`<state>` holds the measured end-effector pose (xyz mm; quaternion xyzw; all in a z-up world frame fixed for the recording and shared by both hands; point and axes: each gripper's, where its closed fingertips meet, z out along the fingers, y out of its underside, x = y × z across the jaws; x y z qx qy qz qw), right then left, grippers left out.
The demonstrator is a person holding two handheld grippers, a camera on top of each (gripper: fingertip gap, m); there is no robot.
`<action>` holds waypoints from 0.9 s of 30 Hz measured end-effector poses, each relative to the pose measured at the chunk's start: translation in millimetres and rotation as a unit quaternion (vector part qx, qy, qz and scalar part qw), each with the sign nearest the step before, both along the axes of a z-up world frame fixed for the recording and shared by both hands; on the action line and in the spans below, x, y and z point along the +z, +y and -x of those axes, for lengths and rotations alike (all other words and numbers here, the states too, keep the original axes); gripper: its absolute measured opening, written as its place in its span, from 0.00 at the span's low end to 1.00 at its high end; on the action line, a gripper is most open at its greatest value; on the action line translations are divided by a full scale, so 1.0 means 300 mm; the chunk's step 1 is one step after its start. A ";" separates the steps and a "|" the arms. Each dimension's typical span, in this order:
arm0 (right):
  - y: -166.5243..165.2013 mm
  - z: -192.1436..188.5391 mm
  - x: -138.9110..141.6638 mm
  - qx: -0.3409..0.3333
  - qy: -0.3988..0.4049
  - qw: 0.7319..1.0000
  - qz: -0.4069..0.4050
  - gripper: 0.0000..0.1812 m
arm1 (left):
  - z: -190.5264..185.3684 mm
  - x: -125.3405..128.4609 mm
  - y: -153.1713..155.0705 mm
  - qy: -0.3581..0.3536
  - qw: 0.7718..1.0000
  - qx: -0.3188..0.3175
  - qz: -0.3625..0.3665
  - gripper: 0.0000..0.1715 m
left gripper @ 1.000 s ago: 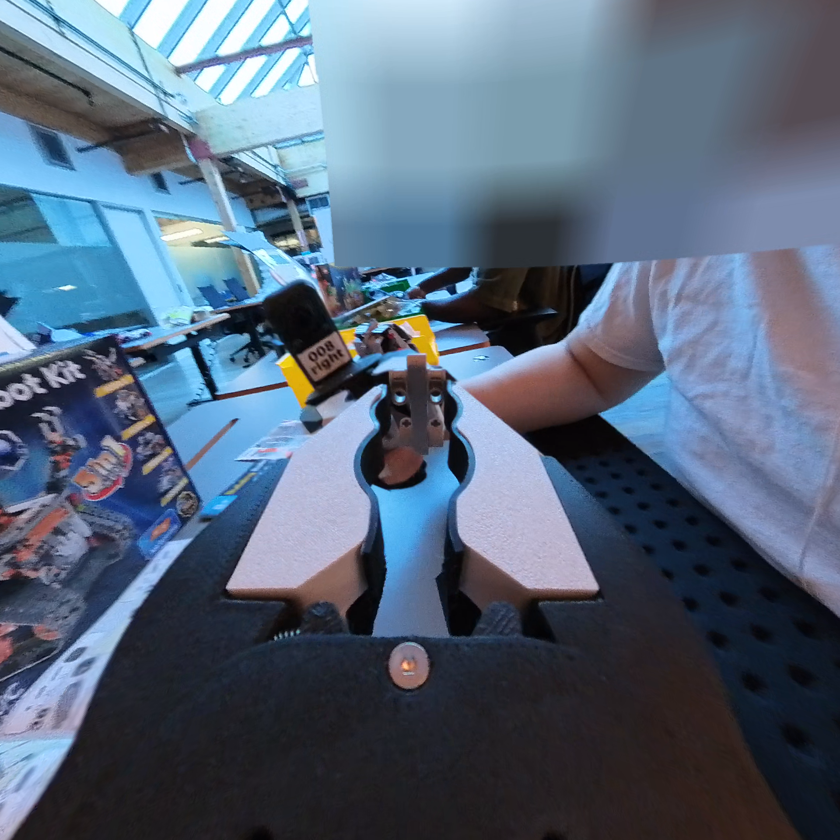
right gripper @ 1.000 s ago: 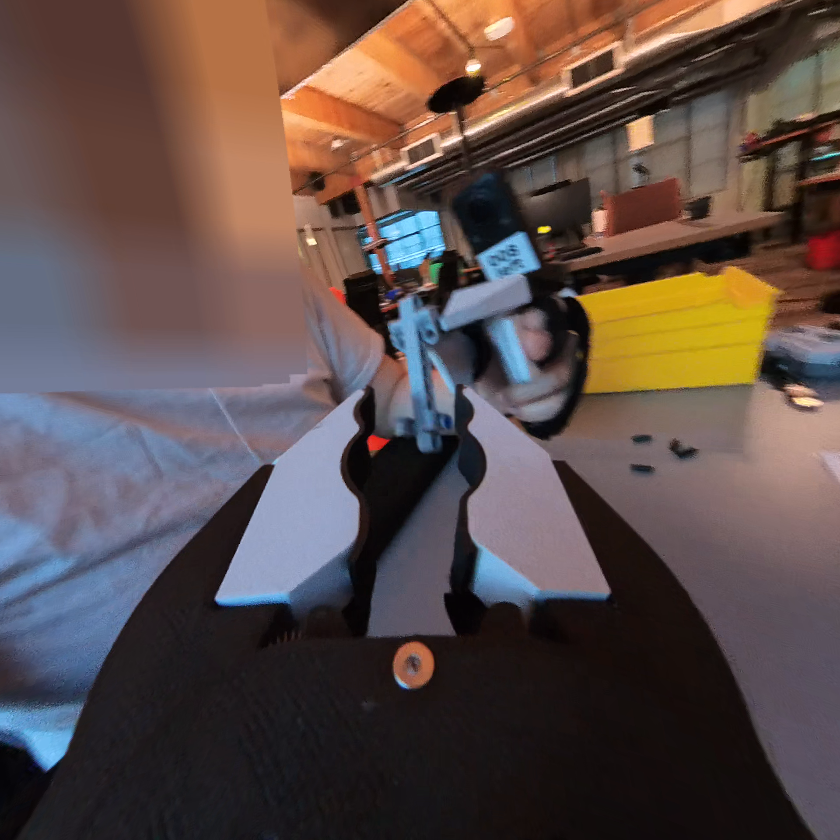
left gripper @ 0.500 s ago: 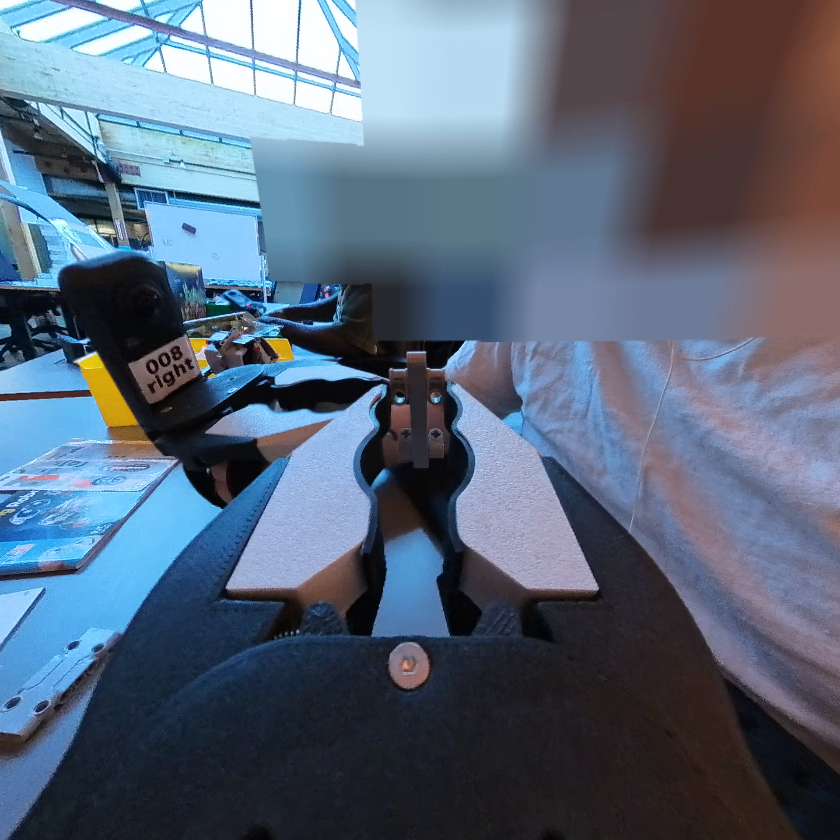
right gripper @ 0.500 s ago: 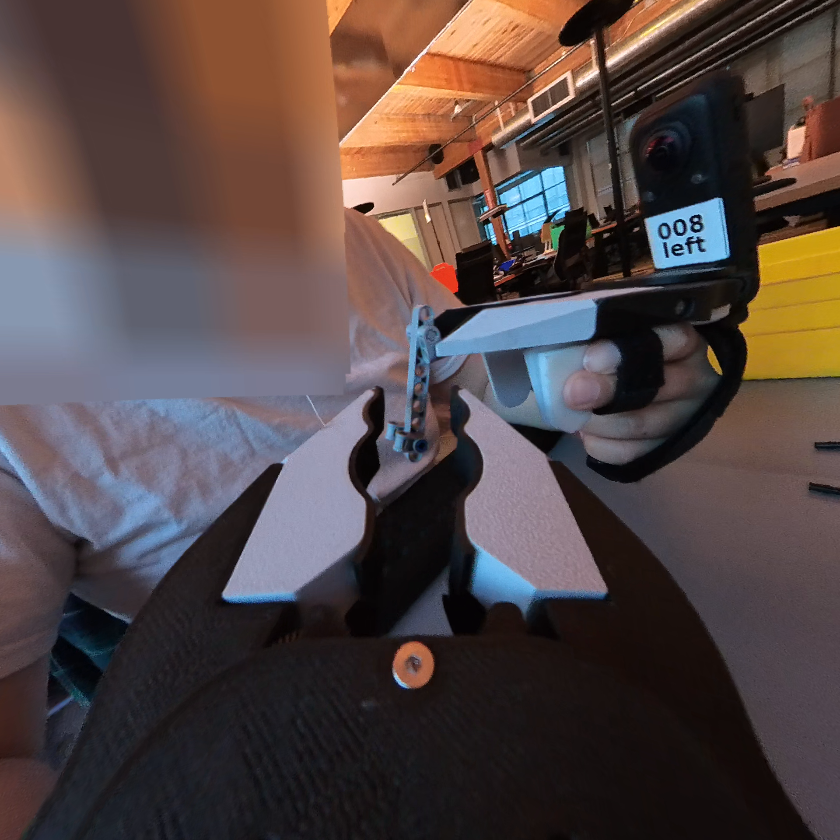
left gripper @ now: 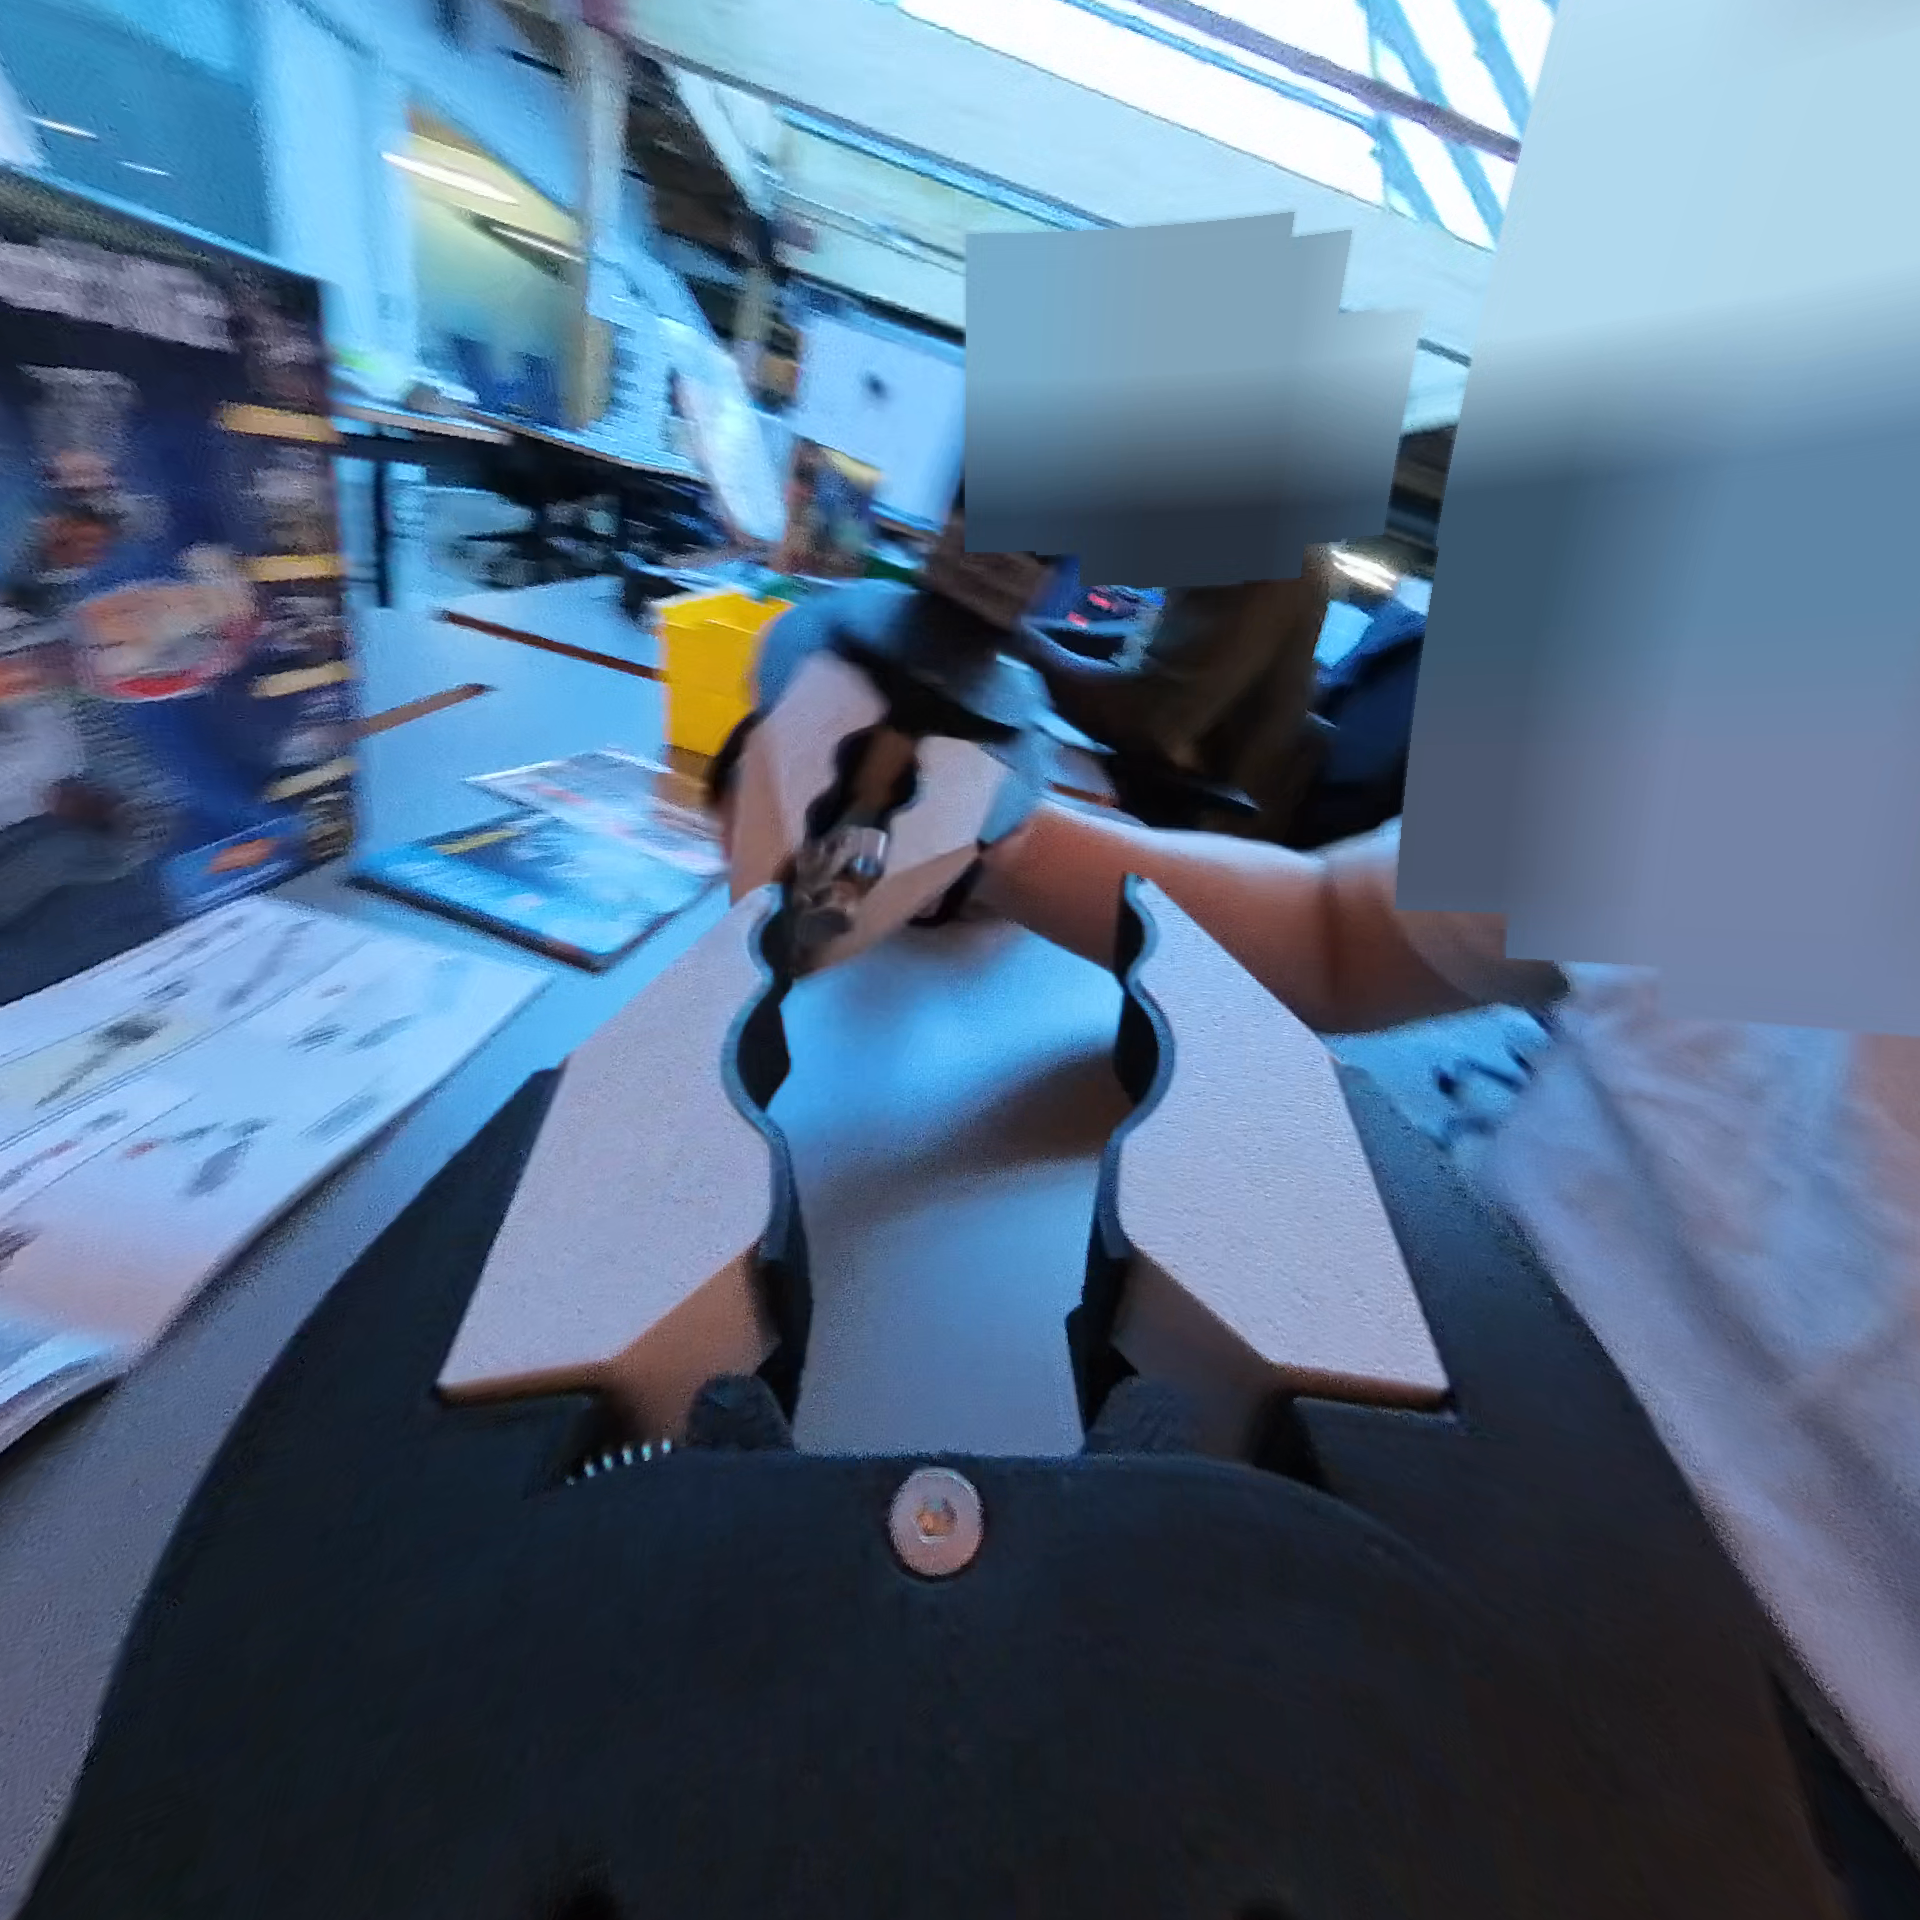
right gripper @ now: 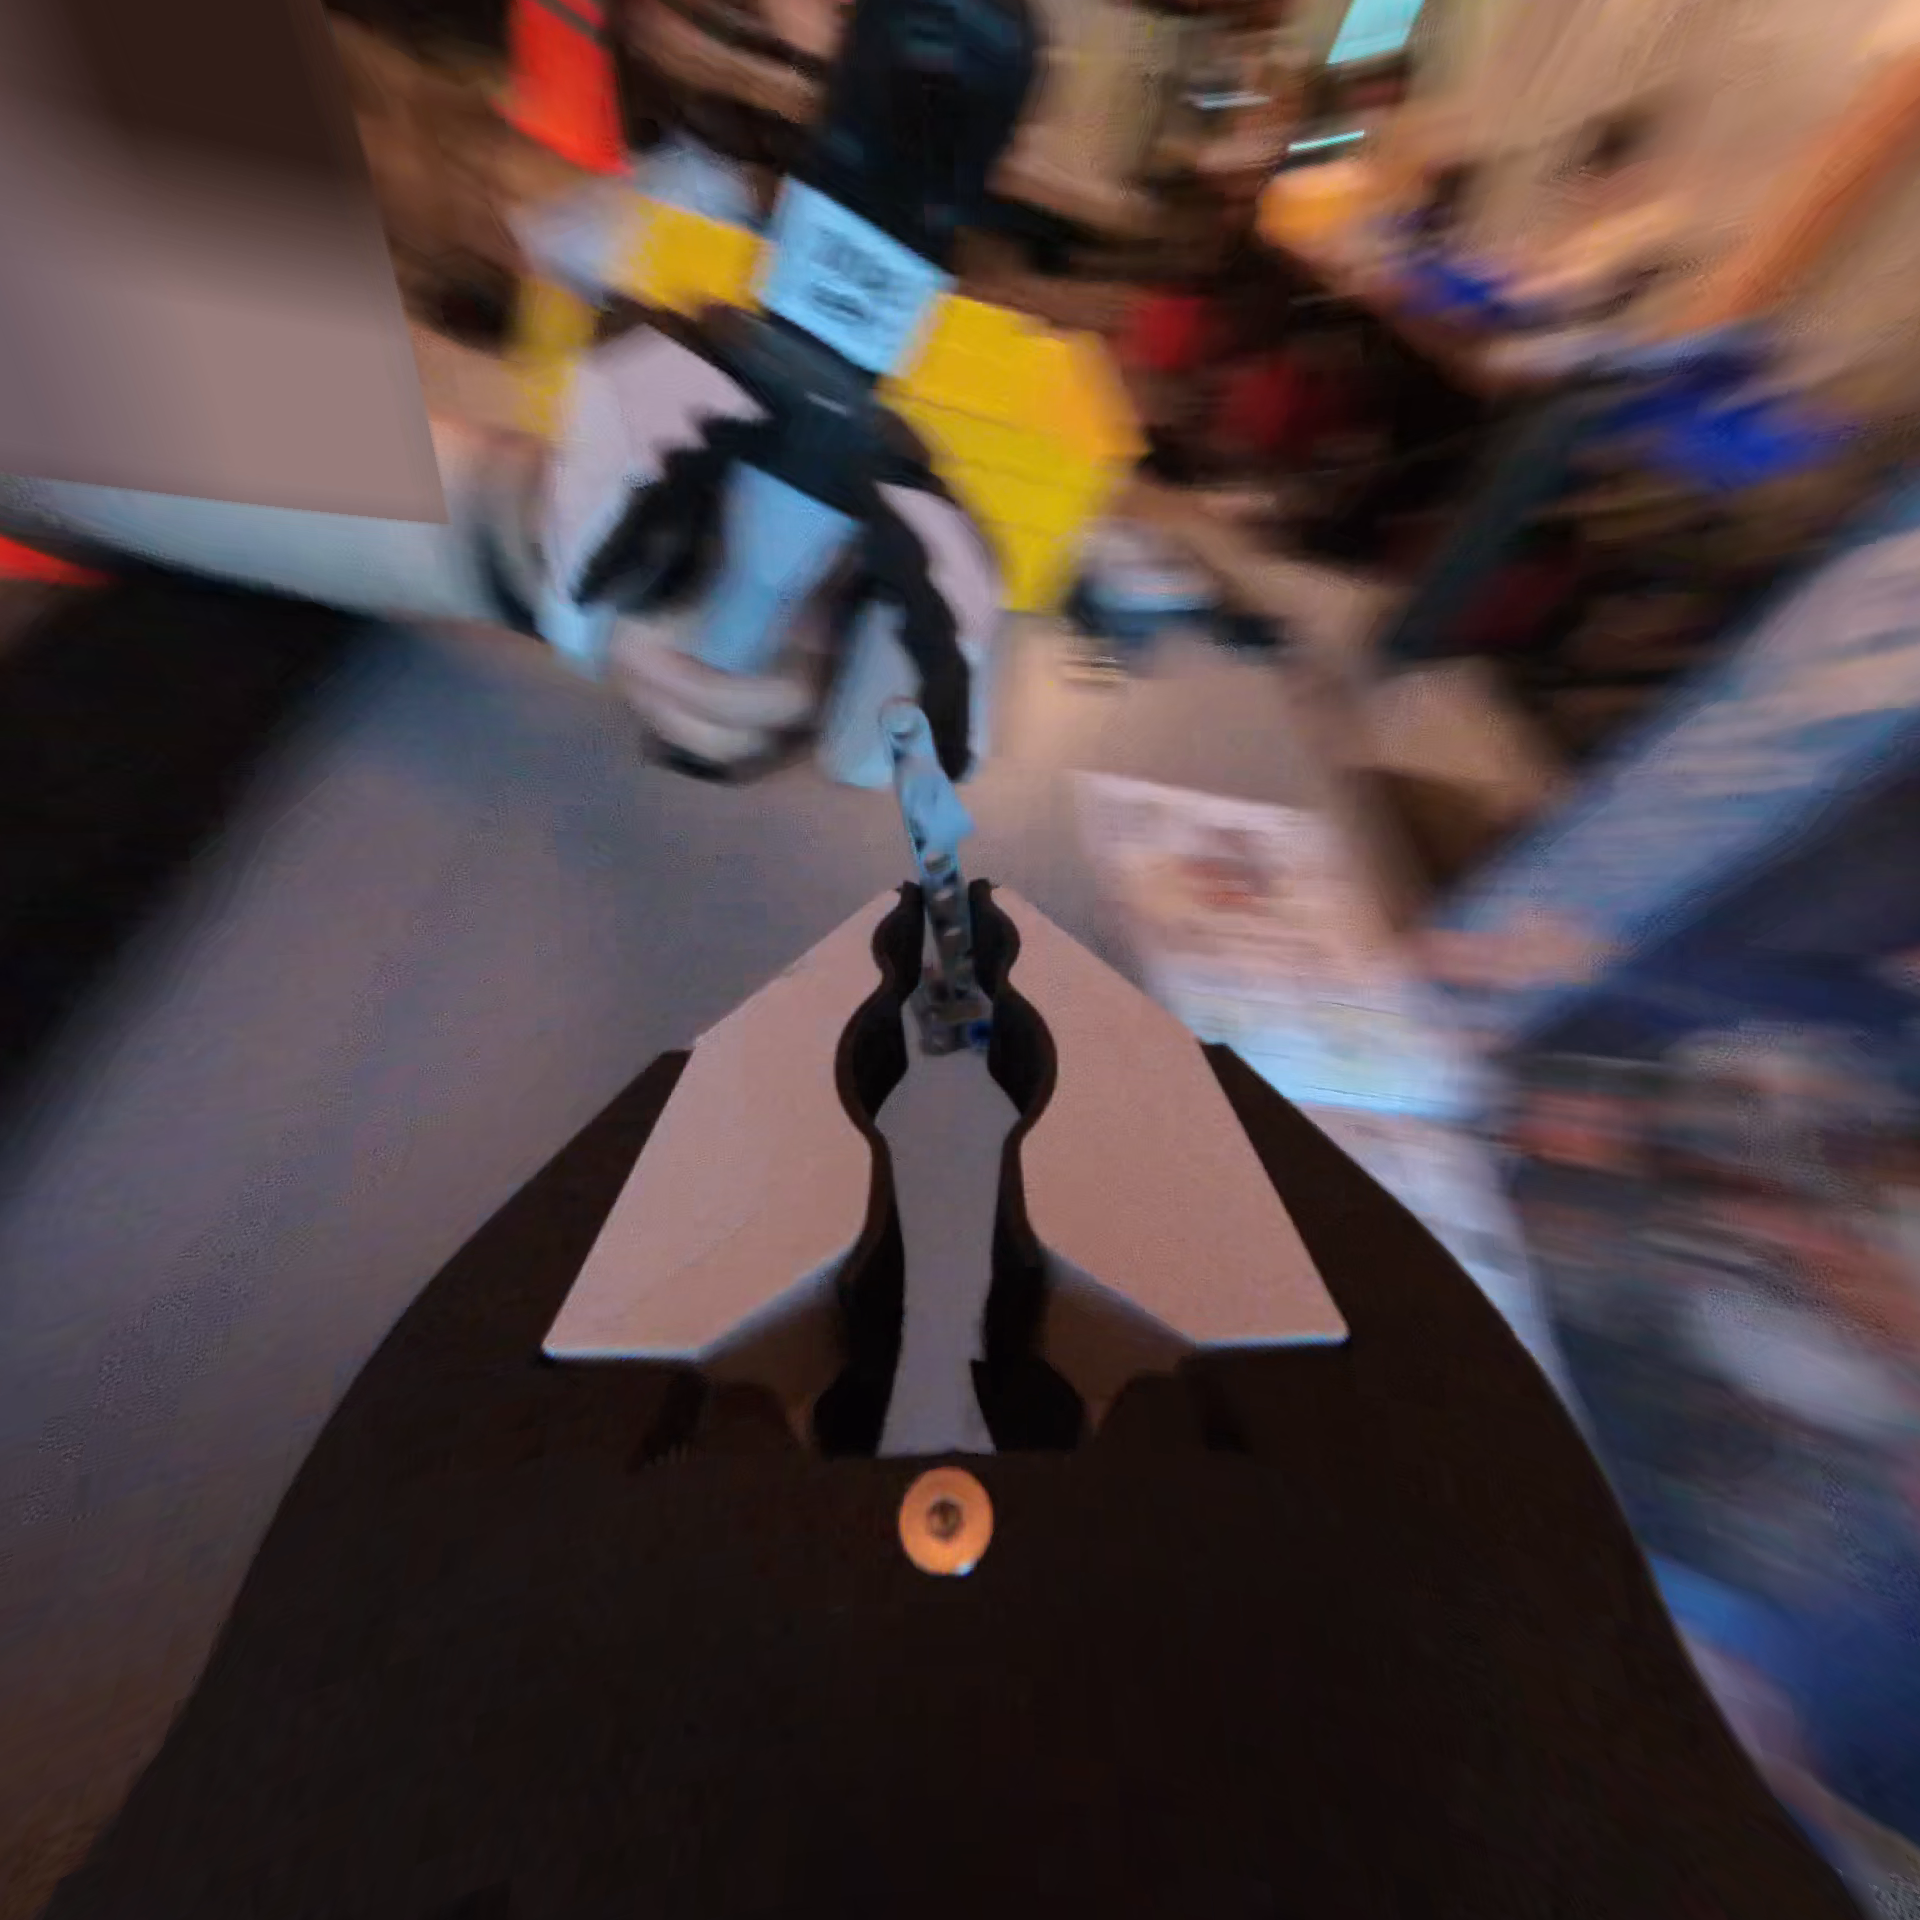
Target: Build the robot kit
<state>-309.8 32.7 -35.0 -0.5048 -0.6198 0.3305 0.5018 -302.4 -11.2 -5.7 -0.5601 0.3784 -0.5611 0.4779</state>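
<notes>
Between the right gripper's (right gripper: 945,914) fingers sits a grey beam (right gripper: 943,935).

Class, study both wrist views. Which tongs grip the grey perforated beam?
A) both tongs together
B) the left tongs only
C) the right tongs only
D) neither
C: in the right wrist view the right tongs are closed on the grey perforated beam, while the left tongs stand wide apart with nothing clamped between them.

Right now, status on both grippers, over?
Left gripper open, empty. Right gripper shut on grey holed beam. Beam's far end beside left gripper's fingertip; contact unclear, frames blurred.
</notes>
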 end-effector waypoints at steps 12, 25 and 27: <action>0.075 0.049 0.083 -0.196 -0.028 0.914 -0.353 0.04 | 0.047 0.026 0.150 0.079 0.946 0.270 -0.164 0.21; 0.079 0.058 0.012 -0.174 -0.117 0.825 -0.525 0.05 | 0.063 -0.133 0.165 0.179 0.962 0.197 0.052 0.14; 0.081 0.060 0.009 -0.177 -0.115 0.808 -0.551 0.04 | 0.060 -0.151 0.151 0.189 0.963 0.173 0.085 0.14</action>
